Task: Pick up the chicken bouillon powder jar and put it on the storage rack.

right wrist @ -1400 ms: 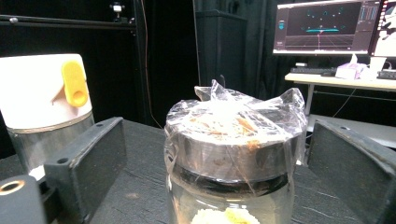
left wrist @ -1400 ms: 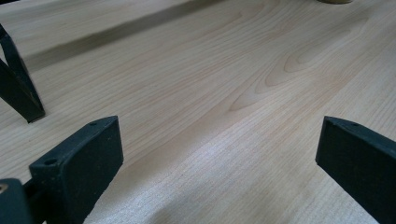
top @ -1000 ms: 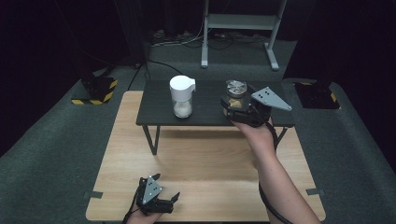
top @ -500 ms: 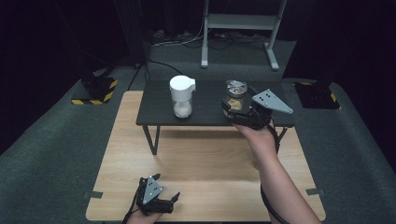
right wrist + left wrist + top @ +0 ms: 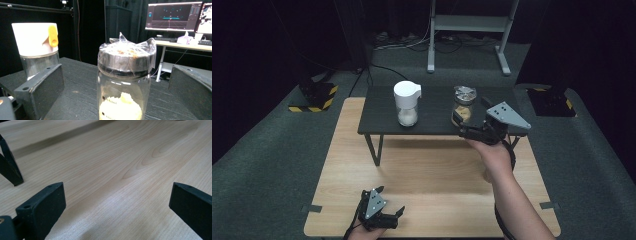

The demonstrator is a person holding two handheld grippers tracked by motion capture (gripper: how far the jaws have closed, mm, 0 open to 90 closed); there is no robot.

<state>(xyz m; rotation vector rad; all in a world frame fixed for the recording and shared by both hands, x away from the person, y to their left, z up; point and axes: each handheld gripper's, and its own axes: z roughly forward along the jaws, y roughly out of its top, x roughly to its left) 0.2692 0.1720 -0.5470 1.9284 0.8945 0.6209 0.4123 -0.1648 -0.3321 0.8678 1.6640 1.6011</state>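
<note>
A glass jar with a metal lid under crinkled plastic wrap stands on the low black table, holding a pale powder. My right gripper is at the table's front edge just before it. In the right gripper view the jar stands centred ahead of my open right gripper, and neither jaw touches it. A white-lidded jar with a yellow spout tab stands to the left. My left gripper rests low at the near edge of the wooden table, open and holding nothing.
The black table's leg stands at the left in the left gripper view. Around the wooden table lies grey carpet. A metal stand is at the back, and a desk with monitors shows beyond the jar.
My right gripper has drawn back a little from the wrapped jar toward the front edge of the black table. The left gripper and both jars have stayed put.
</note>
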